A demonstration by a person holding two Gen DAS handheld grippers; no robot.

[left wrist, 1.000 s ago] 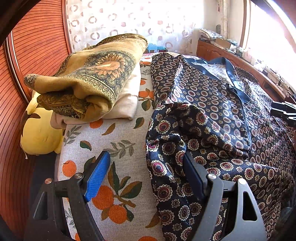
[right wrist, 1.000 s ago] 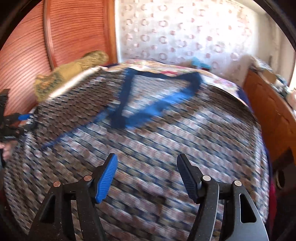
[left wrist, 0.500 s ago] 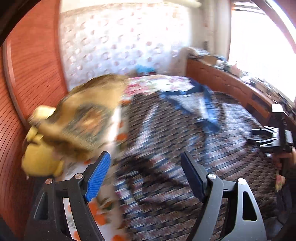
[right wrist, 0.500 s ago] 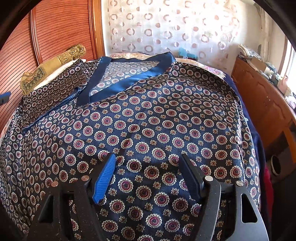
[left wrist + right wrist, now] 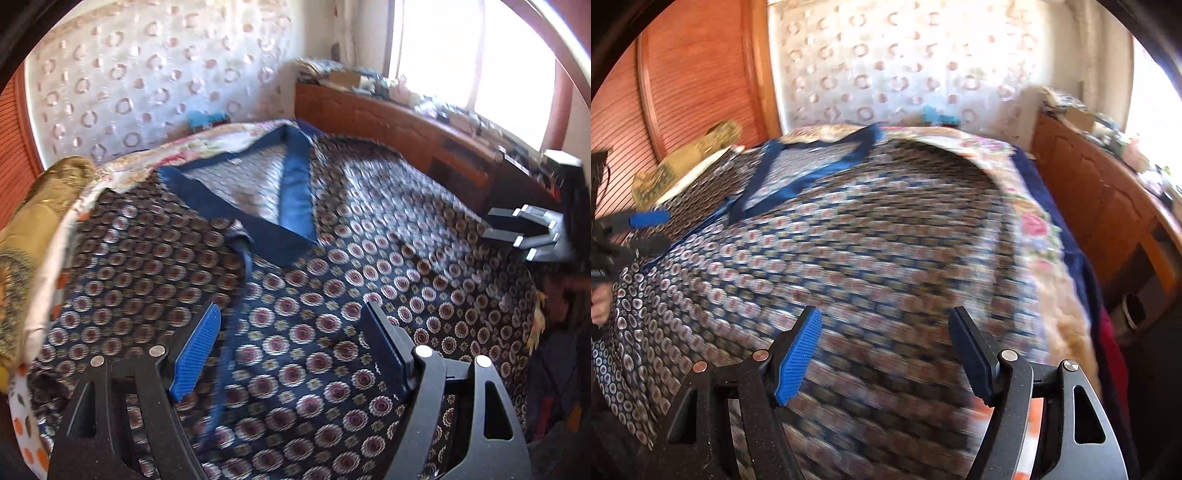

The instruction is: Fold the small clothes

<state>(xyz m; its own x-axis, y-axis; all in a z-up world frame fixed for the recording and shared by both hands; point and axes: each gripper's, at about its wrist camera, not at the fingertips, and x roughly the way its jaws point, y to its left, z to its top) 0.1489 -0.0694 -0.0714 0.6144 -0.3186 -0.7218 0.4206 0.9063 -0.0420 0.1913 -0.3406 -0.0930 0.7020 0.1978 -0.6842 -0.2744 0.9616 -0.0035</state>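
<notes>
Patterned navy garment (image 5: 332, 295) spread flat on bed (image 5: 1034, 229), blue collar (image 5: 295, 192) far side, left gripper (image 5: 291, 354) wide open, empty, right gripper (image 5: 886, 354) wide open, empty, both above fabric.

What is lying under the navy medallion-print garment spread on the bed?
Under the navy medallion-print garment, a floral bedspread shows along its right edge and beyond the blue V-neck collar; an orange-fruit print sheet peeks out at left. Anything beneath its middle is covered.
</notes>
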